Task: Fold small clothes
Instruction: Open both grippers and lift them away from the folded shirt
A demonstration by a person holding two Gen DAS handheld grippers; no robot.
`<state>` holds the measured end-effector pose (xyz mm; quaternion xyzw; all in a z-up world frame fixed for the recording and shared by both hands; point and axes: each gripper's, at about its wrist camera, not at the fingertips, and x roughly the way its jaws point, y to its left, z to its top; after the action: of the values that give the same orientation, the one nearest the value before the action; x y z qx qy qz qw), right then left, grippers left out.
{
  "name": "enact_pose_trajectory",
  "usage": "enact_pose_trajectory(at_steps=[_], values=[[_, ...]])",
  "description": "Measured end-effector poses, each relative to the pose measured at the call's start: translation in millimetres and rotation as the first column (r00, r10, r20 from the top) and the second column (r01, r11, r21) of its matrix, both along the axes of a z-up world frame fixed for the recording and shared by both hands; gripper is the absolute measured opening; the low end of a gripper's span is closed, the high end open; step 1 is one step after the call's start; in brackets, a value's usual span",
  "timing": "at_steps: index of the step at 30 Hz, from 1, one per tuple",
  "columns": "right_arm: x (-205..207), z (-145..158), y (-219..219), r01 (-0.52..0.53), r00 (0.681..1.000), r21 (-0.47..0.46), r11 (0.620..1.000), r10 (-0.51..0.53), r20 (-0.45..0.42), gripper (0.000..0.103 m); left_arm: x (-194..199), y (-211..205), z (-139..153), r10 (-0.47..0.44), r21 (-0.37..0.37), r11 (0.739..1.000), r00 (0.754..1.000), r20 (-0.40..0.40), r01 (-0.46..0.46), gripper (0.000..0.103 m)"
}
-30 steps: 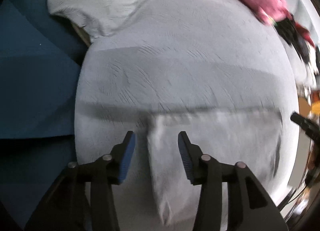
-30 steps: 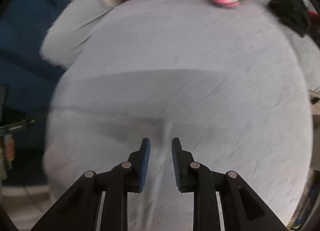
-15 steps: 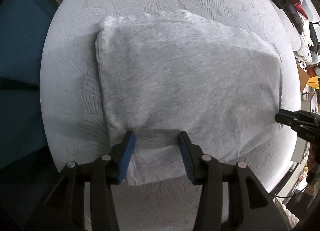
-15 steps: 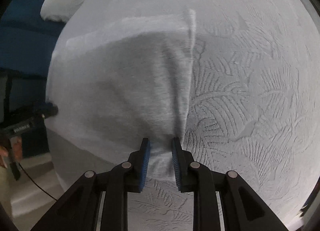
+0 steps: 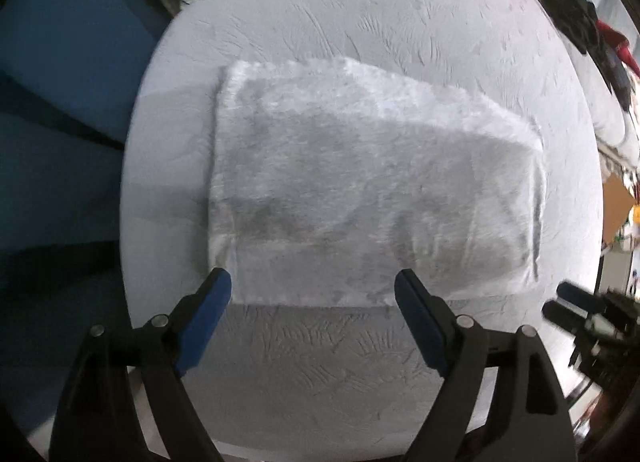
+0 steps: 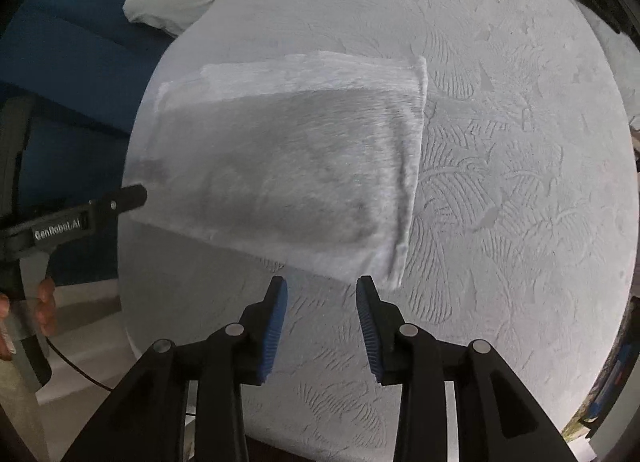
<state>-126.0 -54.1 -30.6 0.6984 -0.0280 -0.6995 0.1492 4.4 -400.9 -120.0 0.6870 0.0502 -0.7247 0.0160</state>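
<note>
Cloth (image 5: 376, 197) lying flat, folded, on grey bed (image 5: 400, 41). Left gripper (image 5: 312, 302) jaws just opening wide, nothing between. Right gripper (image 6: 322, 302) jaws just opening, cloth edge released, lying just ahead. Fold step appearing finished. Next move likely calling for regrasping edge or fetching new garment.

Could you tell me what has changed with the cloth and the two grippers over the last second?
Both grippers let go: the left gripper and right gripper have just been opening and pulled back, nothing between them. The cloth now lies folded on the bed. The bed stayed put.
</note>
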Motion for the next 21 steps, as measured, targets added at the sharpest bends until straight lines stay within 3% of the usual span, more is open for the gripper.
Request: enact_pose_trajectory(at_steps=[6,21], values=[[5.1,5.6,1.1,0.020,1.000,0.016,1.000,-0.020,-0.006,0.033,-0.8,0.3,11.3,0.053,0.026,0.998,0.999,-0.002,-0.053,0.082],[16.1,9.9,4.1,0.039,0.999,0.024,0.999,-0.040,0.009,0.033,17.1,24.9,23.8,0.026,0.073,0.997,1.000,0.012,-0.026,0.082]])
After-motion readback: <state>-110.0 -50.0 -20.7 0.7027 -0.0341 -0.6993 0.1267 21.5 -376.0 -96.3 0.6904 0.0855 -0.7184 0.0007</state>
